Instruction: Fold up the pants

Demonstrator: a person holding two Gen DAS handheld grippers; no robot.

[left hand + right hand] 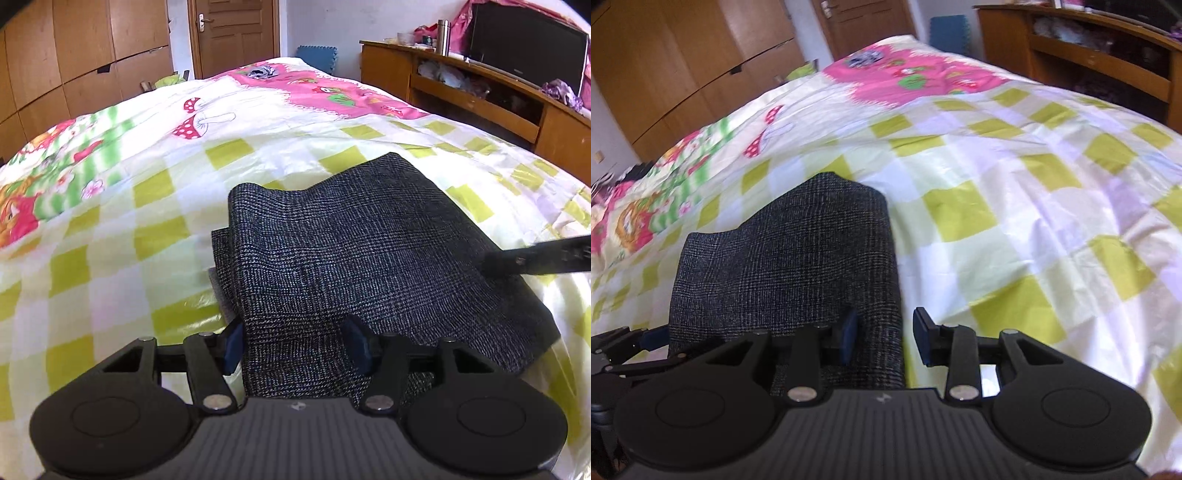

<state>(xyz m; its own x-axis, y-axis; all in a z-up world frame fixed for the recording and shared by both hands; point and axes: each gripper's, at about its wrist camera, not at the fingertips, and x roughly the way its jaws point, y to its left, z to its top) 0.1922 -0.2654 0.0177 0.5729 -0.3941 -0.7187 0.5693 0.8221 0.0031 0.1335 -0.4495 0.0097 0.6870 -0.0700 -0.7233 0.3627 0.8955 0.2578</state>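
Dark grey checked pants (343, 236) lie folded into a thick stack on the bed, seen again in the right wrist view as pants (798, 258). My left gripper (295, 345) straddles the stack's near left edge: its left finger stands just outside the cloth and its right finger (358, 343) rests on top, with no pinch showing. My right gripper (886, 339) straddles the near right edge, open, its right finger (923, 339) clear of the cloth over the sheet. A dark bar of the right gripper (539, 258) crosses the left wrist view. The left gripper's blue pad (653, 338) shows beside the cloth.
The bed carries a glossy sheet (147, 192) with green checks and pink cartoon prints. A wooden TV cabinet (480, 96) with a screen stands along the right. Wooden wardrobes (74, 55) and a door (236, 33) stand beyond the bed.
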